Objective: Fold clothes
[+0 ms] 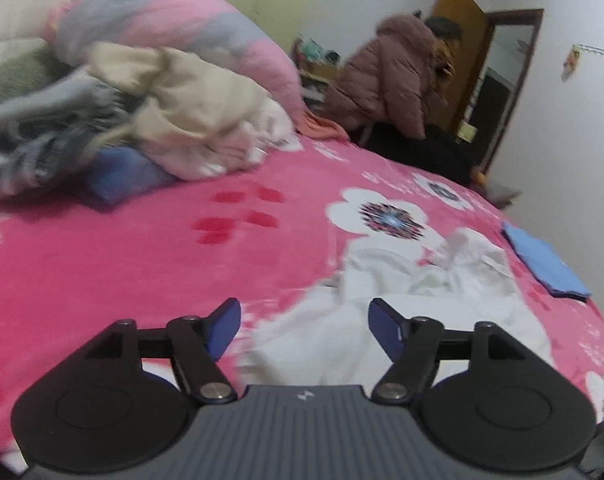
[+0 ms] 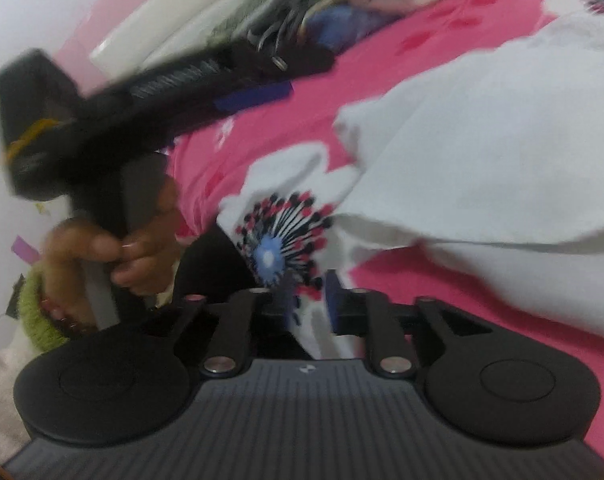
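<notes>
Left claw (image 1: 304, 322) stands wide open at the bottom centre of its own view, nothing between the blue pads (image 1: 384, 326); white garment (image 1: 414, 300) lies crumpled on the pink bed cover (image 1: 141, 264) just beyond and to the right of the tips. Right claw (image 2: 306, 300) at lower centre of its view, pads a narrow gap apart, nothing gripped; a printed flower (image 2: 279, 236) on the cover shows just past the tips. In the right view the white garment (image 2: 482, 168) fills the right half of the frame, one edge lifted clear of the cover. The left claw (image 2: 257, 92) crosses the upper left of that frame, blurred, held by a hand (image 2: 113, 256) at the left edge with a green cuff (image 2: 37, 320) below it. Pile of unfolded clothes (image 1: 153, 116) at upper left of the left view. Folded blue cloth (image 1: 546, 264) at right edge, apart from the white garment. A person in a puffer jacket (image 1: 390, 76) stands at upper right, beyond the bed.
</notes>
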The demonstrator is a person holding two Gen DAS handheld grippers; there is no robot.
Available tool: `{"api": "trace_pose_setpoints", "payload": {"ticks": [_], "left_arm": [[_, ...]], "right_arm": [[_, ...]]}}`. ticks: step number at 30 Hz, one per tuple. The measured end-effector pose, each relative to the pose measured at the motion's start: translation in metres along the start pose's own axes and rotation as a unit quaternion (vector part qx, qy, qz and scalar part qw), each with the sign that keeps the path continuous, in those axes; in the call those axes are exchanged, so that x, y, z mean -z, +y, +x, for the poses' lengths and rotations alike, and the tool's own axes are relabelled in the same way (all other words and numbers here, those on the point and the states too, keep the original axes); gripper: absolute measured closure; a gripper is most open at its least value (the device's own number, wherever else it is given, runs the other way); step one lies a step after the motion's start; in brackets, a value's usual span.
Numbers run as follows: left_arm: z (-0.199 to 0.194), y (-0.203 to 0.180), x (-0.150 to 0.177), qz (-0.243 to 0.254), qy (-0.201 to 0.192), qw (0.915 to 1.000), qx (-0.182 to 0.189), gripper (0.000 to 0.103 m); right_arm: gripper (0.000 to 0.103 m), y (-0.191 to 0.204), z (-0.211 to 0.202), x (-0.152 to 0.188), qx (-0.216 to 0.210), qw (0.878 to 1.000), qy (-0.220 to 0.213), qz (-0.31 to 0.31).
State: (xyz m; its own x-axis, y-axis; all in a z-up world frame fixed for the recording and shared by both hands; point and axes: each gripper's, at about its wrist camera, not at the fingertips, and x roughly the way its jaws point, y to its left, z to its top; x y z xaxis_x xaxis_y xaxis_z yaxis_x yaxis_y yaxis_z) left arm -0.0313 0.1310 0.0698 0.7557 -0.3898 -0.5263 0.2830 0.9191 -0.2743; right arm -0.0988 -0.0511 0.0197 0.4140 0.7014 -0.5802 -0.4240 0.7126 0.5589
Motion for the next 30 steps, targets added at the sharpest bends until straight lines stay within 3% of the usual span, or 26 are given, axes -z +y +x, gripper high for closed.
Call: {"api": "trace_pose_setpoints", "payload": {"ticks": [2, 6, 10, 14, 17, 19, 20, 22, 24, 27, 30], "left_arm": [[0.013, -0.016, -0.004, 0.008, 0.010, 0.9998, 0.015, 0.026], [0.033, -0.049, -0.007, 0.050, 0.024, 0.9976, 0.042, 0.013], [0.055, -0.080, -0.006, 0.108, 0.059, 0.9906, 0.060, 0.009], [0.077, -0.101, 0.003, 0.150, 0.088, 0.9833, 0.053, 0.010], [0.087, -0.106, 0.009, 0.158, 0.108, 0.9802, 0.052, 0.023], [0.090, -0.106, 0.011, 0.155, 0.116, 0.9794, 0.056, 0.039], [0.090, -0.106, 0.012, 0.153, 0.119, 0.9793, 0.057, 0.043], [0.089, -0.105, 0.014, 0.151, 0.123, 0.9791, 0.058, 0.057], [0.087, -0.105, 0.015, 0.151, 0.126, 0.9786, 0.059, 0.071], [0.078, -0.104, 0.017, 0.153, 0.122, 0.9784, 0.066, 0.090], [0.066, -0.101, 0.020, 0.152, 0.116, 0.9790, 0.070, 0.095]], "right_arm": [[0.068, -0.014, -0.036, 0.001, 0.004, 0.999, -0.045, 0.006], [0.045, -0.054, -0.117, 0.000, 0.025, 0.988, -0.144, 0.044], [0.038, -0.099, -0.174, -0.007, 0.091, 0.965, -0.228, 0.091], [0.037, -0.144, -0.189, -0.025, 0.162, 0.944, -0.262, 0.118], [0.037, -0.174, -0.173, -0.036, 0.182, 0.941, -0.252, 0.137], [0.038, -0.189, -0.160, -0.039, 0.193, 0.941, -0.236, 0.147], [0.041, -0.194, -0.153, -0.038, 0.210, 0.940, -0.224, 0.150], [0.056, -0.200, -0.142, -0.035, 0.236, 0.938, -0.201, 0.156], [0.082, -0.200, -0.139, -0.025, 0.230, 0.940, -0.189, 0.164], [0.092, -0.189, -0.142, -0.009, 0.228, 0.940, -0.190, 0.166], [0.097, -0.172, -0.149, 0.007, 0.228, 0.943, -0.188, 0.152]]}}
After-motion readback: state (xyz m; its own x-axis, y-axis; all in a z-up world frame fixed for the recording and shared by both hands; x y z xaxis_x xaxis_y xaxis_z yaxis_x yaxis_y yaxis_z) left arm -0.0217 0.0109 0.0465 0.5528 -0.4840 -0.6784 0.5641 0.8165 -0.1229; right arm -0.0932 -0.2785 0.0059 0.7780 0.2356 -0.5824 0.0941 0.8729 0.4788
